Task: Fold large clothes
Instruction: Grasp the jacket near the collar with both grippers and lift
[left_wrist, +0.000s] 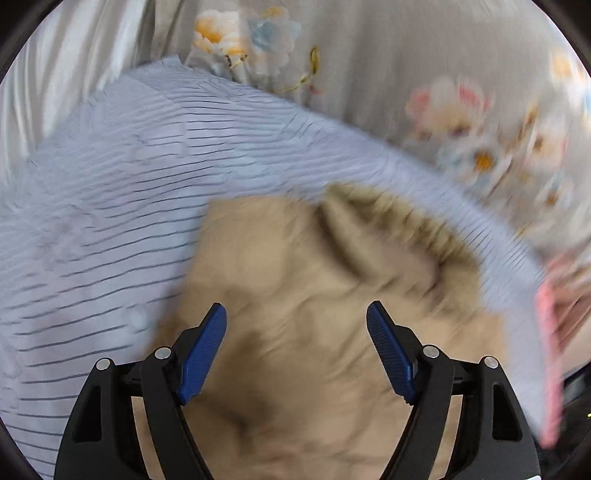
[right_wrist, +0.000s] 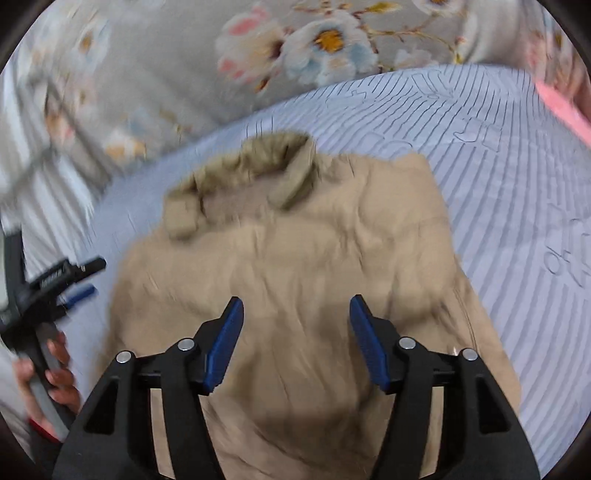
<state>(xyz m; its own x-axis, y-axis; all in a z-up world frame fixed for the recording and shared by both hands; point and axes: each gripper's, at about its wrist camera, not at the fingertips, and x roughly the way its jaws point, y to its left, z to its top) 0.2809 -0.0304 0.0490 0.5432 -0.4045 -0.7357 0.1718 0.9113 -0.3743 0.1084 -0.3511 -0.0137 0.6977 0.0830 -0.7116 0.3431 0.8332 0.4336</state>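
My left hand-held gripper (left_wrist: 296, 349) hangs with its blue pads spread wide and nothing between them, tilted down over the tan coat (left_wrist: 325, 302). My right hand-held gripper (right_wrist: 296, 341) is also parted, its pads clear of the cloth, and it holds nothing. The coat (right_wrist: 295, 258) lies spread on the striped pale-blue sheet (right_wrist: 498, 177) of the bed, with its fuzzy collar (right_wrist: 266, 158) at the far end, away from me, and a small tab (right_wrist: 181, 218) just to the left of the collar. A floral grey quilt (right_wrist: 177, 66) lies beyond the sheet. A pink edge (right_wrist: 565, 107) shows at the far right. In the right wrist view my left hand (right_wrist: 55, 376) grips its tool's handle at the left border, beside the coat. Both views are blurred.
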